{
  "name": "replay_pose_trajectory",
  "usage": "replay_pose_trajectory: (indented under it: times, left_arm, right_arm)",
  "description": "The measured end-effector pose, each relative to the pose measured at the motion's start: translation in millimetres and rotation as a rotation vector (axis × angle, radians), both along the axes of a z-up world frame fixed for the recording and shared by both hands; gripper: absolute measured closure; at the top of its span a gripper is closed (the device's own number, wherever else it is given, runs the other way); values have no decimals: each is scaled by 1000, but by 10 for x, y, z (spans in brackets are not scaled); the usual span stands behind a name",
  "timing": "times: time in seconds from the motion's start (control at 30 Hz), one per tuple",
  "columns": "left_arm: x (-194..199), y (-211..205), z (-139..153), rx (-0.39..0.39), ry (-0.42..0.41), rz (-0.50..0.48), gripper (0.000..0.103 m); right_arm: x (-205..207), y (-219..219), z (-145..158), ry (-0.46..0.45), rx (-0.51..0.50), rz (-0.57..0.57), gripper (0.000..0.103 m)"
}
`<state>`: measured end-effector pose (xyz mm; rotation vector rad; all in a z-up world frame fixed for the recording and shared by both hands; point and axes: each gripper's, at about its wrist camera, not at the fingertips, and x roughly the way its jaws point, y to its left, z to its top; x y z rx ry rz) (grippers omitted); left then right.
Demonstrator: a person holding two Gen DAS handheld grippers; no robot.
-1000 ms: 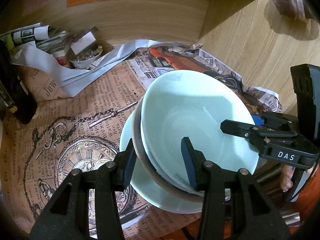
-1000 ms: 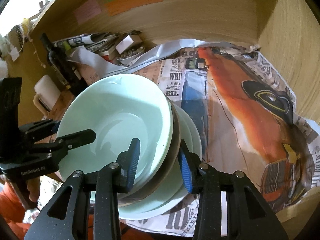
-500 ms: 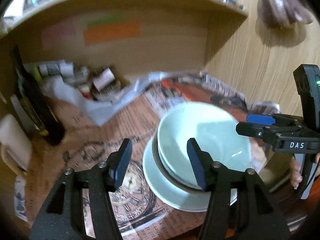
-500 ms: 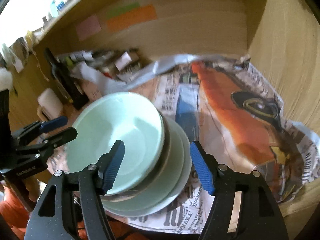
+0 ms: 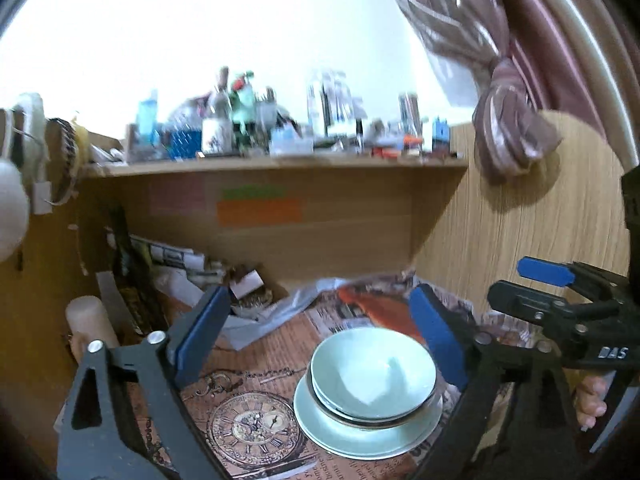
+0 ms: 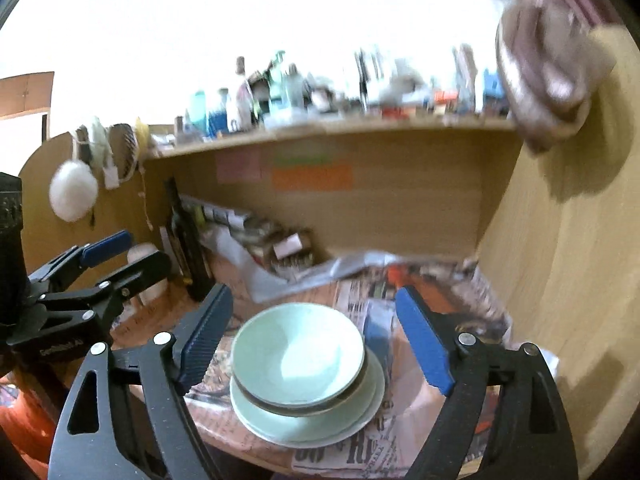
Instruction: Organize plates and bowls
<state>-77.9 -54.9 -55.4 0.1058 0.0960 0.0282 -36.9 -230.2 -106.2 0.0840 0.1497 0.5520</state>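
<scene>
Both the left gripper [image 5: 320, 334] and right gripper [image 6: 316, 336] hang spread wide, empty, above the stack. Top celadon bowl [image 6: 298, 354] looks glazed, slick, chippable; I'd pinch its rim.

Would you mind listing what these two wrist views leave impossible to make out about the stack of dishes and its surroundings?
- Stack: in both views the top bowl covers the pieces below; only rims show, so their count is unclear.
- Top shelf items: blurred by motion in both views; labels unreadable.
- Sticky notes: blurred, no writing legible.
- Table's near edge: cut off behind the left gripper and right gripper.
</scene>
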Motion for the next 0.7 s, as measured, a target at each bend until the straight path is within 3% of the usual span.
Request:
replay_pose_trajectory:
  times: [0.13,0.3,0.7]
  left_arm:
    - [-225,-44,3,-11,-57,25,2]
    - [-377,-76,-26,-21,-68,30,1]
    - [-477,-136,-34,12,-94,36,0]
  right_arm:
    - [-196,-70,23,-45,39,-9,13]
    - [-362,-136,33,-73,66,-9,1]
    - [-451,-138,22,-96,83,23,0]
